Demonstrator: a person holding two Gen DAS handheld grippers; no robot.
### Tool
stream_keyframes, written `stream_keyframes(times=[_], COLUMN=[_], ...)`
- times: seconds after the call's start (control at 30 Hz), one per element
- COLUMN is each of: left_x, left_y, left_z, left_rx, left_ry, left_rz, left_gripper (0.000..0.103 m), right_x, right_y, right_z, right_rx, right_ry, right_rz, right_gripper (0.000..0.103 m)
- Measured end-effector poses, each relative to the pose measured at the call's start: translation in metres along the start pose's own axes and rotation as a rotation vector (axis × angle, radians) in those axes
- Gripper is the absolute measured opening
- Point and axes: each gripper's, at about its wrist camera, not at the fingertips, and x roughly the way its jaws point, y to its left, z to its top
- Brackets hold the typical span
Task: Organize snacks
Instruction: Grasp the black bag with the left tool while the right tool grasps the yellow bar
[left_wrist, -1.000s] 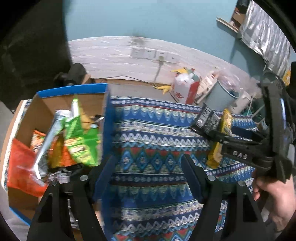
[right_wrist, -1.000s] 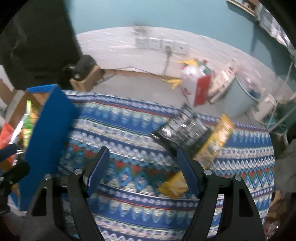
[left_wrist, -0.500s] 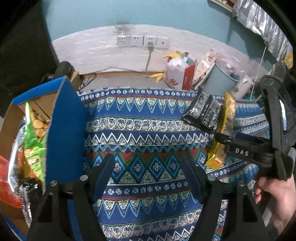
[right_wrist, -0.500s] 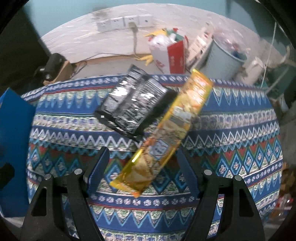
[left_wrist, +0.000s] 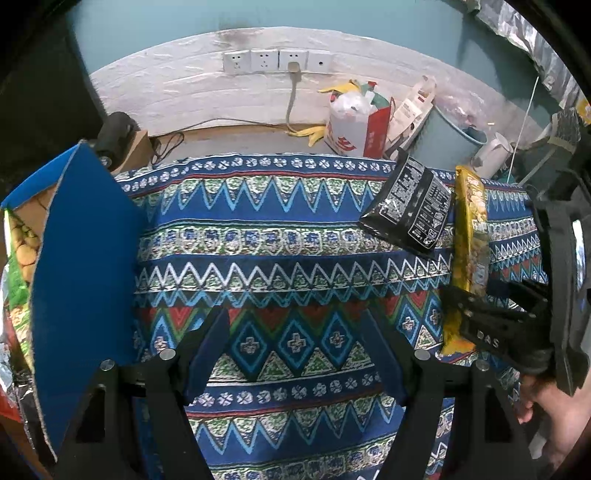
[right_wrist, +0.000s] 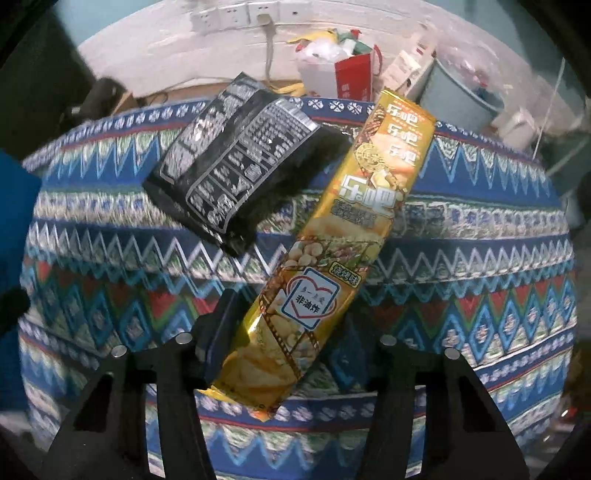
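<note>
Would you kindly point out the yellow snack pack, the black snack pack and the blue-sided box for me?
yellow snack pack (right_wrist: 351, 236), right wrist view, middle of its printed face.
black snack pack (right_wrist: 236, 162), right wrist view, centre of the label side.
blue-sided box (left_wrist: 85, 266), left wrist view, its blue outer wall.

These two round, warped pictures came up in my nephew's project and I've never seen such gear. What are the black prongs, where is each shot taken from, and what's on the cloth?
There is no robot here: a person holds a two-finger gripper in each hand, each with a fisheye camera looking along its fingers.

In the left-hand view, the left gripper is open and empty over the patterned cloth. A blue cardboard box holding snacks stands at its left. The right gripper shows at the edge.

In the right-hand view, the right gripper is open around the near end of a yellow snack pack. A black snack bag lies beside it.
</note>
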Motion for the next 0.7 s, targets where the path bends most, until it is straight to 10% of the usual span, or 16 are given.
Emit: stream_keyframes(times=[0.37,0.7], left_x=[0.016,0.032], left_y=[-0.034,-0.075], left_z=[0.012,0.039], left_rx=[0.043,0.168], left_ry=[0.023,0.036], left_rz=[-0.046,-0.027], left_gripper=[0.075,0.081], right_x=[-0.013,-0.017], right_y=[-0.058,-0.086], right_z=[-0.032,-0.002], right_rx=[-0.006,0.021], right_ry=[0.010,-0.021], right_rz=[-0.061,0.058], right_gripper=[0.034,0.061])
